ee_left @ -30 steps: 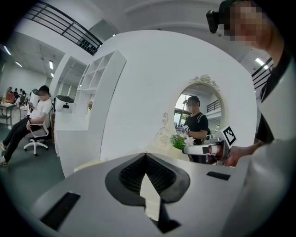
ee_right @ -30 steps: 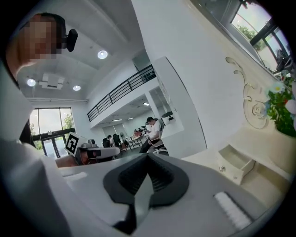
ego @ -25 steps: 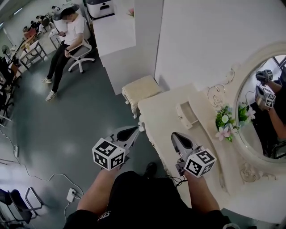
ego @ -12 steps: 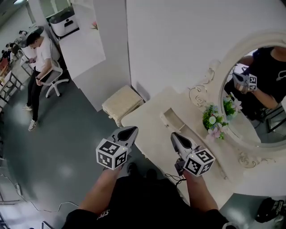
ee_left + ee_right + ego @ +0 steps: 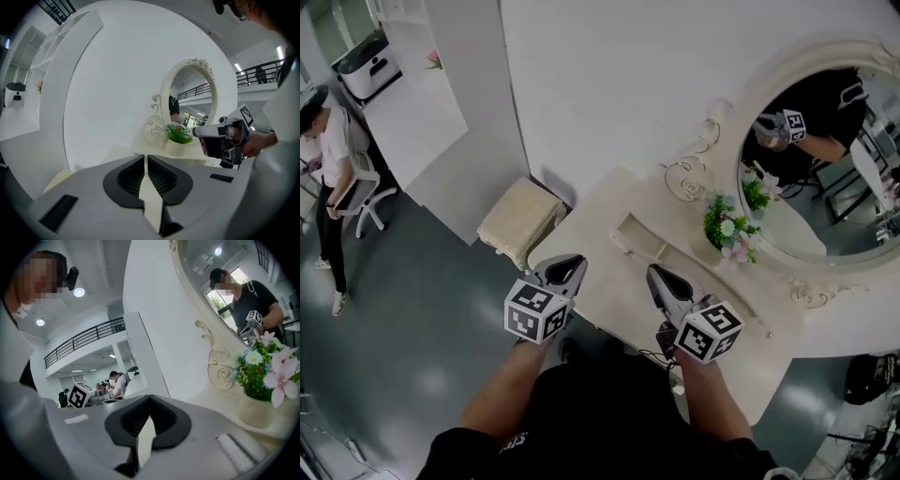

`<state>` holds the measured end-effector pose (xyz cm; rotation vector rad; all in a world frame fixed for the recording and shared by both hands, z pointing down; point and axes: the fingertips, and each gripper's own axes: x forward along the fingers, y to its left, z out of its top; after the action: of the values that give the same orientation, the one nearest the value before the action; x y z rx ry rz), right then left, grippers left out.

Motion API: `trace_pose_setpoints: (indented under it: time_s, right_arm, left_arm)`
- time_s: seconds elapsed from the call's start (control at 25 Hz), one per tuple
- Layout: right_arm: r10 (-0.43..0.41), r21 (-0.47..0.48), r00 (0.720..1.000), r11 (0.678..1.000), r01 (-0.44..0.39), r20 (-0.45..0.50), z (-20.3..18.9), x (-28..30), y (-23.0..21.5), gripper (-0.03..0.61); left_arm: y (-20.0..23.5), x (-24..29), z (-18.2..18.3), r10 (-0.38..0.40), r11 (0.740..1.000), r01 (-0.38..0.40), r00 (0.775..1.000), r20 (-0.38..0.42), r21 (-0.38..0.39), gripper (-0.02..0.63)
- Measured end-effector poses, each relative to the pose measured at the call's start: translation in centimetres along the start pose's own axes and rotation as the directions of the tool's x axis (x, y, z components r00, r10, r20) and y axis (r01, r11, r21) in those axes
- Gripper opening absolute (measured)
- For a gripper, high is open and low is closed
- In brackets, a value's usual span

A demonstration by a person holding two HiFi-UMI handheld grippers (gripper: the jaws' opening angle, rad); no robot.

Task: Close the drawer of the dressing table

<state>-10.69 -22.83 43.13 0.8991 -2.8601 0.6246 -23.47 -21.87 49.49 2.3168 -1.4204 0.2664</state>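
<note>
Drawer, as I judge it, is the small open-topped box [image 5: 642,236] jutting out at the far left of the table [image 5: 609,291], below the mirror [image 5: 825,159].

Head view: my left tool [image 5: 572,263] hangs off the table's near-left edge. My right tool [image 5: 657,275] is over its top and touches nothing.

Left gripper view: jaws pressed together on nothing, aimed toward the potted flowers [image 5: 177,140].

Right gripper view: jaws likewise closed and empty, which I think suits a push better than a grasp.
</note>
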Motion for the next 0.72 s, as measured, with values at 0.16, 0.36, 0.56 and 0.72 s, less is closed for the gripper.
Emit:
trace_pose_setpoints:
  time_s: [0.16,0.36,0.56,0.72]
  right_arm:
    - [-0.038,-0.008,0.999,0.999,0.038,0.010,0.4,-1.2,-1.8,0.011]
    - [-0.067,-0.001,0.997,0.998,0.067,0.038,0.8,-3.5,-4.8,0.011]
    - [-0.060,0.025,0.997,0.998,0.058,0.055,0.1,-5.3,-7.7,0.011]
    - [-0.028,0.027,0.999,0.999,0.027,0.030,-1.0,-5.6,-8.4,0.011]
  left_arm:
    - [-1.5,2.5,-0.2,-0.040,0.999,0.040,0.999,-0.026,0.010,0.006]
    - [-3.3,5.3,-0.6,-0.060,0.997,0.065,0.994,-0.095,0.051,0.031]
    - [-4.7,8.2,-1.5,-0.053,0.997,0.061,0.985,-0.162,0.044,0.062]
    - [-5.3,9.9,-2.7,-0.019,0.997,0.036,0.972,-0.235,0.071,0.106]
